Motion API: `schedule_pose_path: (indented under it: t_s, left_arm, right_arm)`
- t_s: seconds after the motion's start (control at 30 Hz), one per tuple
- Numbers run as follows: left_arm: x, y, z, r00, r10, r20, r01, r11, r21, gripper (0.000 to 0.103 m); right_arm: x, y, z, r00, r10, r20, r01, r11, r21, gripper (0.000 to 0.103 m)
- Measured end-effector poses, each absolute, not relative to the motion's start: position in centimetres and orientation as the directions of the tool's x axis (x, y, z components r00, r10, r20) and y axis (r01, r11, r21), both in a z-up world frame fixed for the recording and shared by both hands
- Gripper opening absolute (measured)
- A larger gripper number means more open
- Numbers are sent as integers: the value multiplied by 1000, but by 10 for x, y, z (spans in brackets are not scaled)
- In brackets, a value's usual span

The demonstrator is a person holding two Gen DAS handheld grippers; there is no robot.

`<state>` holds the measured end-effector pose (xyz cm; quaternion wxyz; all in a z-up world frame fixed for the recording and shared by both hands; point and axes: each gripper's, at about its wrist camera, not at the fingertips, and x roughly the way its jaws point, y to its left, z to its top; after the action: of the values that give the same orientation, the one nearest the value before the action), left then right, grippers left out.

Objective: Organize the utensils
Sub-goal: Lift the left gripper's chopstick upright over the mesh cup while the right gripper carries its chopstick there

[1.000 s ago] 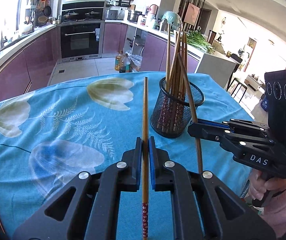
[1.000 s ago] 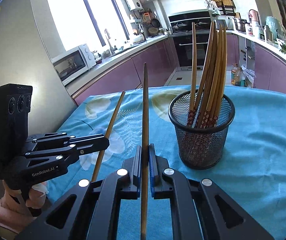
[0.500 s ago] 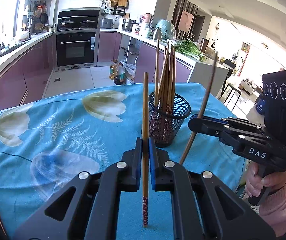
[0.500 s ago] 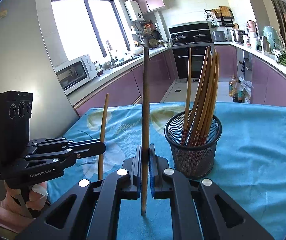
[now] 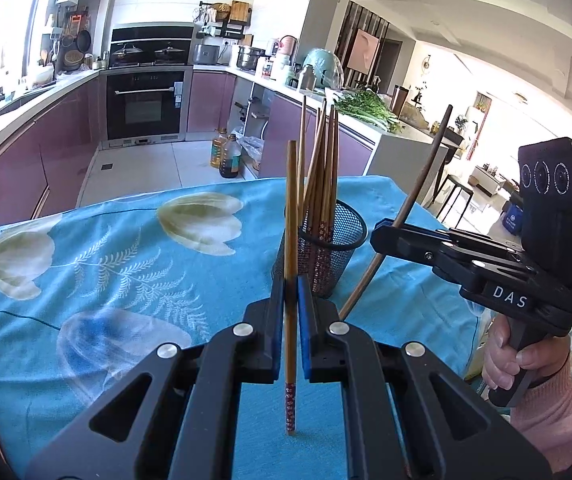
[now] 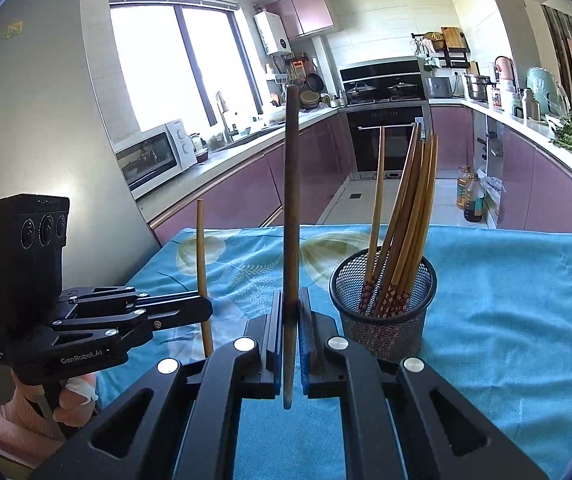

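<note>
Both chopsticks have tipped from lying flat along the view to near upright over the last second. Left tongs (image 5: 291, 320) clamped on a light chopstick (image 5: 292, 216) at centre frame, patterned end down over the tabletop (image 5: 86, 248). Right tongs (image 6: 291, 320) clamped on a darker chopstick (image 6: 291, 184). Mesh holder (image 6: 384, 300), centre right, already holds a bundle (image 6: 402, 216). Looks like both are readied for dropping in

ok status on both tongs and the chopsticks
Left tongs shut on light chopstick. Right tongs shut on dark chopstick. Mesh holder unobstructed.
</note>
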<state>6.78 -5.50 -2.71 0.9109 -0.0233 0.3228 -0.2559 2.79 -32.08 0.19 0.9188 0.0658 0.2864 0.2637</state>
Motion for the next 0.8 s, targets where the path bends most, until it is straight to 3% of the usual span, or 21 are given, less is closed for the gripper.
schedule_pose_path:
  t_s: [0.8]
  left_arm:
    - [71, -60, -9, 692, -489, -531, 471, 863, -181, 8]
  right_arm:
    - [25, -326, 13, 734, 500, -460, -435, 866, 246, 6]
